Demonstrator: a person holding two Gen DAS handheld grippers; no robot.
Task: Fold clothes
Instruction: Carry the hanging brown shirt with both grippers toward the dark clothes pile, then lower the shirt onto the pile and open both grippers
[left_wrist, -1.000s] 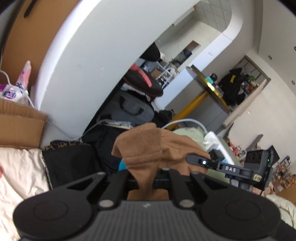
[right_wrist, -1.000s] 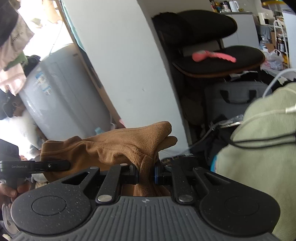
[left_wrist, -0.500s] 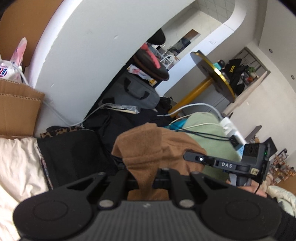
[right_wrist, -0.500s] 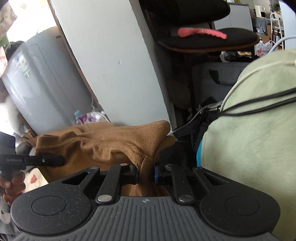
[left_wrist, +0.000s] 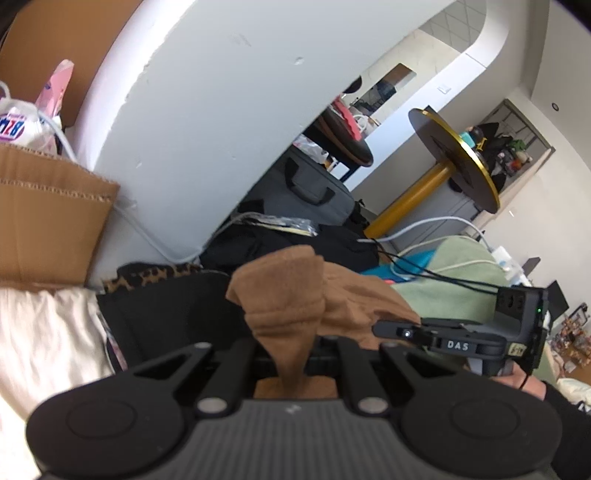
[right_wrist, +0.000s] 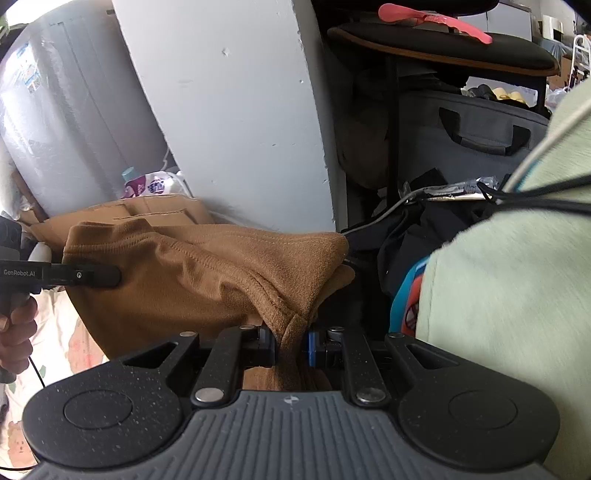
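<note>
Your left gripper (left_wrist: 291, 354) is clenched on a bunched edge of the brown garment (left_wrist: 295, 291); the cloth rises out of the jaws in a narrow neck and spreads into a folded lump above them. Your right gripper (right_wrist: 290, 347) is likewise clamped on the same garment (right_wrist: 207, 273), with a pinch of fabric squeezed between the blue pad (right_wrist: 312, 349) and the black one. From the right wrist view the cloth stretches leftward from your right jaws to the other gripper (right_wrist: 85, 275), so it hangs held between the two tools, with stitched seams running along its top. Your left hand (right_wrist: 16, 328) shows at the frame's edge, wrapped round that tool's handle.

Behind the garment lies a black heap (left_wrist: 162, 314) with a leopard-print edge (left_wrist: 147, 275), beside a cream cloth (left_wrist: 48, 343). A pale green fabric (right_wrist: 509, 295) fills the right side, crossed by black cables (right_wrist: 535, 192). A white wall (left_wrist: 221, 110) stands beyond, with a cardboard box (left_wrist: 48, 218) against it and a grey bag (right_wrist: 476, 125) under a black chair seat (right_wrist: 443, 46).
</note>
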